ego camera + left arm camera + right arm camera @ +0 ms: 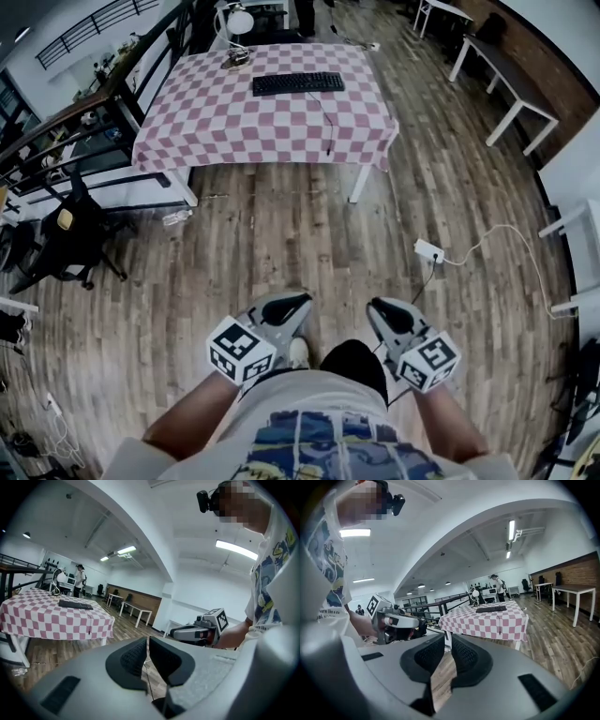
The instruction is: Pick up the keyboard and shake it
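Observation:
A black keyboard (298,83) lies flat near the far edge of a table with a red-and-white checked cloth (234,131), several steps ahead of me. The same keyboard (75,605) (491,609) looks small and distant in both gripper views. Both grippers are held low, close to my body and far from the table. My left gripper (298,302) (147,641) has its pads together with nothing between them. On my right gripper (380,307) (447,641) the pads stand slightly apart; only floor shows through the narrow gap. Each gripper also shows in the other's view.
The keyboard's cable (323,117) runs over the table's front edge. A desk lamp (239,23) stands at the table's back. A power strip with a white cord (428,250) lies on the wooden floor to the right. Dark chairs (66,234) stand left, white tables (506,84) right.

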{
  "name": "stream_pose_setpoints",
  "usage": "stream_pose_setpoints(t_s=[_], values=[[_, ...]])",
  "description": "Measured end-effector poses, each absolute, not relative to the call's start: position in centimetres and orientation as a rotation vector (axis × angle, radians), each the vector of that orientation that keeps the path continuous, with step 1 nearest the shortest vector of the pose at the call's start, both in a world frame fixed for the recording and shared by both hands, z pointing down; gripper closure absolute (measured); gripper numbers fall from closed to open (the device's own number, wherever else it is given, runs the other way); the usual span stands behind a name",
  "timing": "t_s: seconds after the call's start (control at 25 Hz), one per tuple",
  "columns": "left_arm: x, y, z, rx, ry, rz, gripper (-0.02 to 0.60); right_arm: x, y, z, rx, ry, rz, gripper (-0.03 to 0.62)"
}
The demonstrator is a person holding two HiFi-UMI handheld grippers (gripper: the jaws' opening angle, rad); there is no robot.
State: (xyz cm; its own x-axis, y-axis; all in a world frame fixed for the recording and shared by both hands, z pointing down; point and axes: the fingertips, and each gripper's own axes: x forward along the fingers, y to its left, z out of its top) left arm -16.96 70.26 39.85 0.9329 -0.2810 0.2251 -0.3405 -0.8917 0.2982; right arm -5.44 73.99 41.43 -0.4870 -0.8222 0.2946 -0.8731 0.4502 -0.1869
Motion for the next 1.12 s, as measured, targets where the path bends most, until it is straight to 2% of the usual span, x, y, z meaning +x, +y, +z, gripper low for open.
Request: stream_pose_setpoints(t_s=[0.24, 0.48, 1.12], values=[[-19.3, 64.5, 38.6, 2.692, -0.556, 0.203, 0.554, -7.3, 68.0, 40.6, 1.424, -2.534, 0.48, 0.519], [-18.3, 56.9, 40.2, 2.647, -0.668, 0.224, 0.522, -5.0, 59.7, 41.7, 1.366, -2.572, 0.485, 0.513], [-5.8, 30.7, 40.7, 2.586, -0.843, 0.307, 0.509, 8.1, 32.8, 43.4, 1.214, -2.644, 0.528, 0.513]])
